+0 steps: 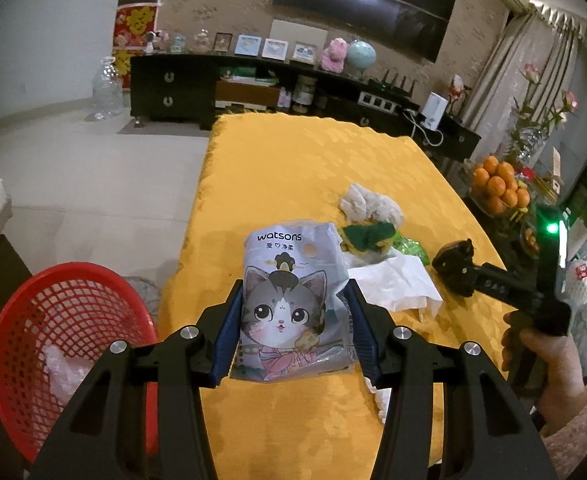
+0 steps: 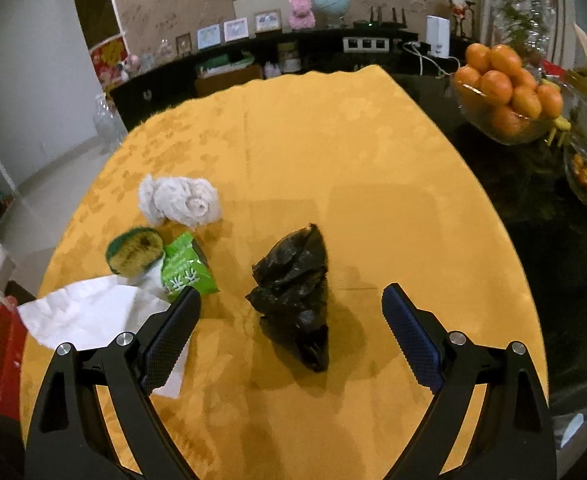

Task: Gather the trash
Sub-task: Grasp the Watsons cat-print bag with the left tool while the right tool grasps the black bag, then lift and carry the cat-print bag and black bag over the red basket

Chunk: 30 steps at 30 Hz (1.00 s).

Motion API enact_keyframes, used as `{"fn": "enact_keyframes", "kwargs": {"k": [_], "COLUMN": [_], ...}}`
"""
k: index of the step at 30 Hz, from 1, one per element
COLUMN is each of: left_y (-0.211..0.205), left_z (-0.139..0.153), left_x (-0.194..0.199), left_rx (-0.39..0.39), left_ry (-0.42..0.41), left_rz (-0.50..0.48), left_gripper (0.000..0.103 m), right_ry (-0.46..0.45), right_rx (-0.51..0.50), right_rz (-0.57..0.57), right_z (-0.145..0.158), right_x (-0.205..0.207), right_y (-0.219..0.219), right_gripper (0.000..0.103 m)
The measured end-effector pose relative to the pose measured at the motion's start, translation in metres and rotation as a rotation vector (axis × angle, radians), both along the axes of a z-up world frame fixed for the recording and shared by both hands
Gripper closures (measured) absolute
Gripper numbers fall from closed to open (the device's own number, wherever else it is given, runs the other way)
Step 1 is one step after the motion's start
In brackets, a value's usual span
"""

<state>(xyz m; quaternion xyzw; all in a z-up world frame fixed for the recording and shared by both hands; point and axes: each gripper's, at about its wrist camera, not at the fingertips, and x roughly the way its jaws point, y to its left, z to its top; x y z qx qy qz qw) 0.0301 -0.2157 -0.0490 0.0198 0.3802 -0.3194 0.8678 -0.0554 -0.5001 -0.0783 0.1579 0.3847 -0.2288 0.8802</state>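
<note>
The far half of the table point(image 2: 333, 128) lies bare. Nearer, crumpled tissue point(image 2: 179, 200), a green wrapper point(image 2: 187, 270) and white paper point(image 2: 89, 312) crowd the left; the black bag point(image 2: 293, 296) sits between the right tool point(image 2: 291, 312) fingers.

Glossy plastic tissue pack point(image 1: 293, 304), crinkled shiny black bag point(image 2: 293, 296), matt, seemingly woven yellow tablecloth point(image 2: 333, 152)

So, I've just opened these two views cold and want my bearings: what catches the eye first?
The Watsons tissue pack with its cartoon cat, clamped in the left gripper above the near edge of the yellow tablecloth, with a red mesh basket lower left. In the right wrist view, a crumpled black plastic bag lies on the cloth between the open fingers of the right gripper. A bowl of oranges glows at the far right.
</note>
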Motion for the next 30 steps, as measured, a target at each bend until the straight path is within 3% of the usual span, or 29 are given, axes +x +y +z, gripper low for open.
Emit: {"fn": "enact_keyframes", "kwargs": {"k": [4, 10, 14, 20, 30], "left_y": [0.004, 0.004, 0.006, 0.009, 0.019], "left_z": [0.002, 0.004, 0.006, 0.012, 0.026], "left_x": [0.002, 0.004, 0.003, 0.001, 0.003], "left_rx": [0.004, 0.021, 0.026, 0.041, 0.029], "left_ry": [-0.012, -0.033, -0.051, -0.096, -0.137], "left_rz": [0.019, 0.038, 0.048, 0.071, 0.110], "left_gripper": [0.056, 0.056, 0.056, 0.056, 0.056], "right_ry": [0.029, 0.064, 0.060, 0.023, -0.134], "right_rx": [-0.015, 0.004, -0.002, 0.022, 0.012], "right_rz": [0.010, 0.000, 0.018, 0.017, 0.100], "right_z": [-0.010, -0.022, -0.022, -0.013, 0.043], "right_x": [0.012, 0.018, 0.019, 0.012, -0.001], "right_y": [-0.001, -0.007, -0.006, -0.004, 0.030], "right_gripper": [0.023, 0.051, 0.065, 0.068, 0.068]}}
